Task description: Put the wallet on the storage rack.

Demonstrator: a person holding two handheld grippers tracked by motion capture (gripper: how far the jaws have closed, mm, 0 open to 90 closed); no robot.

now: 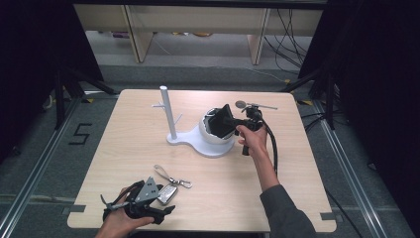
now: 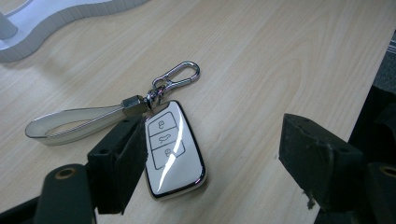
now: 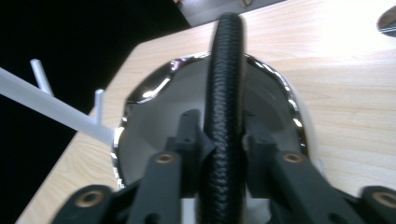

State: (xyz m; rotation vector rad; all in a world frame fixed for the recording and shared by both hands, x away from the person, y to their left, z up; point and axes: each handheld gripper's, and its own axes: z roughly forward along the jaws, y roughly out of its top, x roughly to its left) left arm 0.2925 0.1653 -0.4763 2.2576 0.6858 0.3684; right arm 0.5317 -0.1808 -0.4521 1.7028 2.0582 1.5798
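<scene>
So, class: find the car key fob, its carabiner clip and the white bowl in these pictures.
car key fob (image 2: 173, 151), left gripper view, on its white button face.
carabiner clip (image 2: 180, 76), left gripper view, on its metal loop.
white bowl (image 3: 154, 112), right gripper view, on its inner wall.

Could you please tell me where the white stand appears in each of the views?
High view: white stand, table centre, its bowl below the right gripper.
Left gripper view: its base edge, top left corner.
Right gripper view: its bowl, centre; post at left.
Shared landmark: pale wooden table.

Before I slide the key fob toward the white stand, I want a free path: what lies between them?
Bare tabletop. In the high view, the key fob sits by the near edge; its strap and clip point toward the white stand, with wood beyond.
</scene>
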